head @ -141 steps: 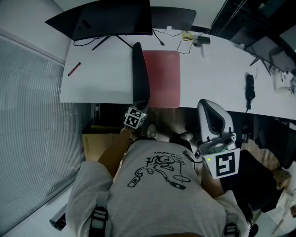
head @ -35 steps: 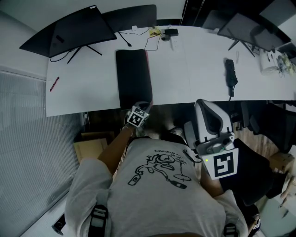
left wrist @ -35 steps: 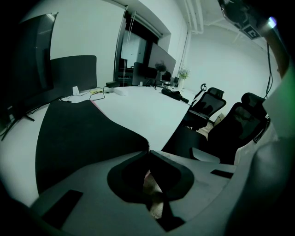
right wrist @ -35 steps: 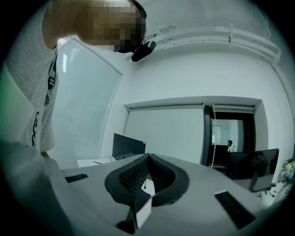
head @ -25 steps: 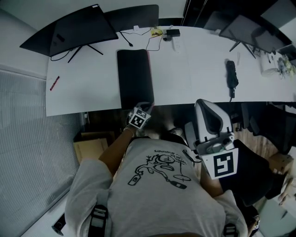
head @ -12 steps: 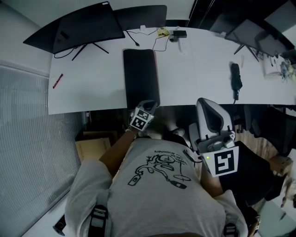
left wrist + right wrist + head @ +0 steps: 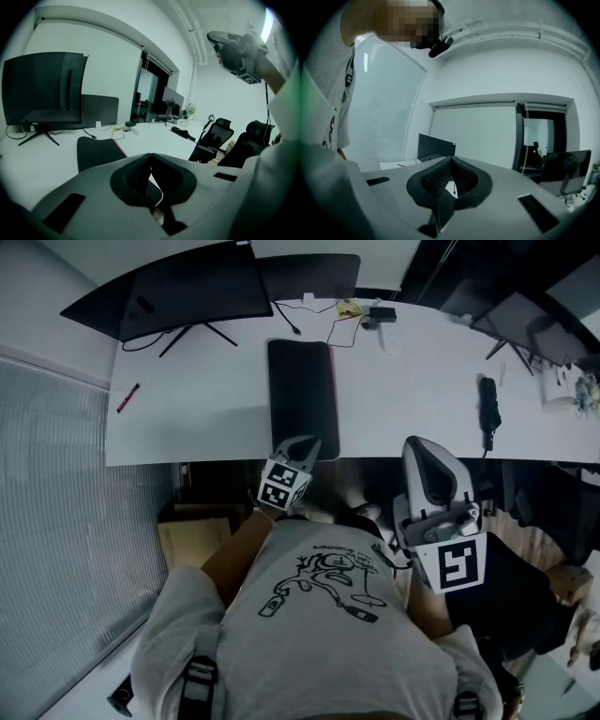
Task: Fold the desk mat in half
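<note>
Lying folded on smooth white desk point(image 7: 412, 381), black desk mat point(image 7: 302, 397) — slim rectangle, left gripper point(image 7: 303, 443) and right gripper point(image 7: 419, 443) clamped together

Folded black rectangular desk mat point(image 7: 300, 395) lies flat on the white worktop point(image 7: 206, 409), doubled over, dark side up. A thin red strip shows along its right long edge. Long axis runs away from the person; near short end sits at the worktop's front edge. Left gripper view: same mat point(image 7: 96, 151), flat, red edge on the right.
</note>
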The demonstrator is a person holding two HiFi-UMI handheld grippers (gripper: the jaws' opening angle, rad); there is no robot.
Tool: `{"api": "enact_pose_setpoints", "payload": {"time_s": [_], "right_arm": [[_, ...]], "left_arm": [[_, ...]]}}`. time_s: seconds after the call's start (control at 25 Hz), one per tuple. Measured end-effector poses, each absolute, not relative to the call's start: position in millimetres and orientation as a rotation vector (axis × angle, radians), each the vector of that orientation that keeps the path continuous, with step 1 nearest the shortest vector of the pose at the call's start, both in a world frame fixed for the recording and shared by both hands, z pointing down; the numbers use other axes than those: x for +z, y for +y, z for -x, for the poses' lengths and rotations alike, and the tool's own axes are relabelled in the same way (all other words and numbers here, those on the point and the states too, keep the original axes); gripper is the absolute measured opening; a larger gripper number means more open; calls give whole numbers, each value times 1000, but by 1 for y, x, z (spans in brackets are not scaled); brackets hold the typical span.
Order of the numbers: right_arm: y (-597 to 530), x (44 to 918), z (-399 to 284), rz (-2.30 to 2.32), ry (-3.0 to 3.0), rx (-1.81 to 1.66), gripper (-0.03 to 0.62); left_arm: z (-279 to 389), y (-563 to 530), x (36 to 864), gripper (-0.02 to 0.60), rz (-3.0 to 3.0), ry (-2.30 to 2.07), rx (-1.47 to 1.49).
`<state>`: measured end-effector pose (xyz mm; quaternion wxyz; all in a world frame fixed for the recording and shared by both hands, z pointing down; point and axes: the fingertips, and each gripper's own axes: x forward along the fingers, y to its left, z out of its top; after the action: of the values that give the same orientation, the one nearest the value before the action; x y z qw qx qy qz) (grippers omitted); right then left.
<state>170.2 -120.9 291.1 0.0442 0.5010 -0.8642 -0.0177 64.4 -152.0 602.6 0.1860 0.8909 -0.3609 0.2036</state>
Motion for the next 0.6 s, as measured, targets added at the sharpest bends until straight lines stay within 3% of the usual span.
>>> {"api": "enact_pose_setpoints", "payload": {"time_s": [0.6], "right_arm": [[-128, 293, -105, -1463, -2679, -59, 9]], "left_arm": [[6, -159, 490, 20, -2587, -1202, 376]]}}
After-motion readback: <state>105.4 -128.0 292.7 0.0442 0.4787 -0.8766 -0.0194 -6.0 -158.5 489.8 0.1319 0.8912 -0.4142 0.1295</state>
